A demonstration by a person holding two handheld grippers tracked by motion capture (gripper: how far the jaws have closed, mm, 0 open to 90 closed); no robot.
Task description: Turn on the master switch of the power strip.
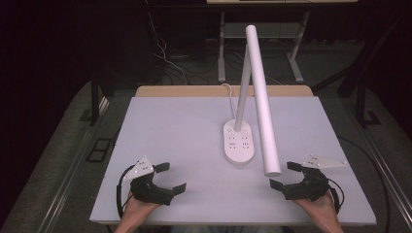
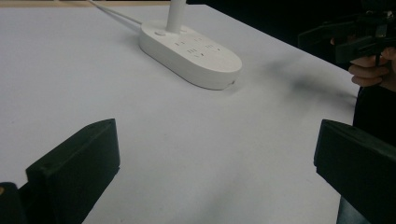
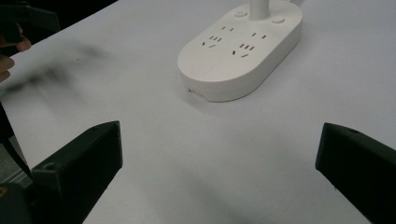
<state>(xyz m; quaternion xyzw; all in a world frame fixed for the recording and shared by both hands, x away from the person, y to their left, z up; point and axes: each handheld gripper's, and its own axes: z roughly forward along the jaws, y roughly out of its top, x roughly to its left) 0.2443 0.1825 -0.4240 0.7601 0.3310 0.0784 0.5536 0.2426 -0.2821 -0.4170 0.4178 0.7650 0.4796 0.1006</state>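
Handheld gripper pair, black bodies, bare forearms.
Left gripper: matte black body, two blocky flat-faced black jaws, a grey three-cornered plate with small screw dots on top, and a black cable looped at its rear. Right gripper: same black build, matching grey plate and trailing black cable. No sleeves visible at either wrist.

So it's a white desk lamp w/ an oval base that doubles as a power strip: socket slots on top, plus two small round buttons by the stem. Base sits flat, roughly mid-table, a bit right of centre. Thin stem goes up from the far end of the base, leaning slightly, and the long tube head folds back down towards the near edge. White cord trails off the back.
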